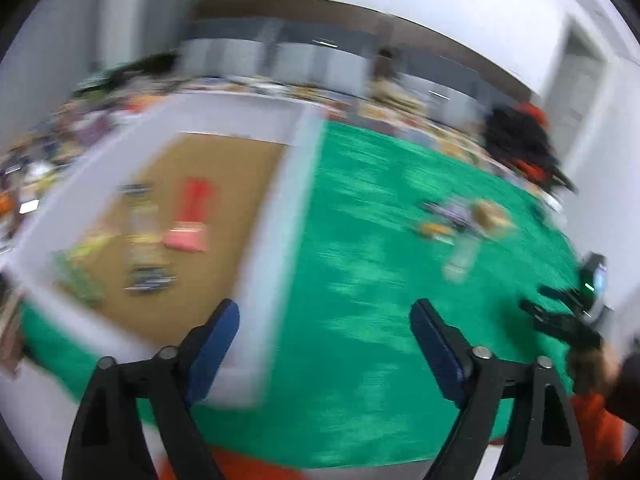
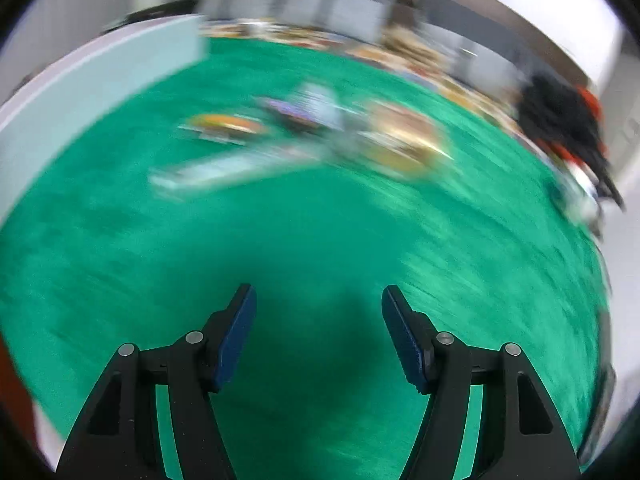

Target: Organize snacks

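Green cloth [image 2: 304, 240]: it lay bare under both my grippers, nothing touching the pads.
Right gripper [image 2: 319, 300]: my jaws stood spread and empty, tipped down at the cloth.
Left gripper [image 1: 325, 314]: spread wide too, holding nothing, over the cloth beside the box wall [image 1: 276, 216].
Loose snacks [image 2: 304, 136]: a blurred heap straight ahead of my right fingers, well apart.
Pale packet [image 2: 236, 168]: nearest of the heap, its long axis running left to right across my reach.
Nearer hand: the right, I judged.
Box [image 1: 224, 184]: brown floor, packets already inside, left of the heap.
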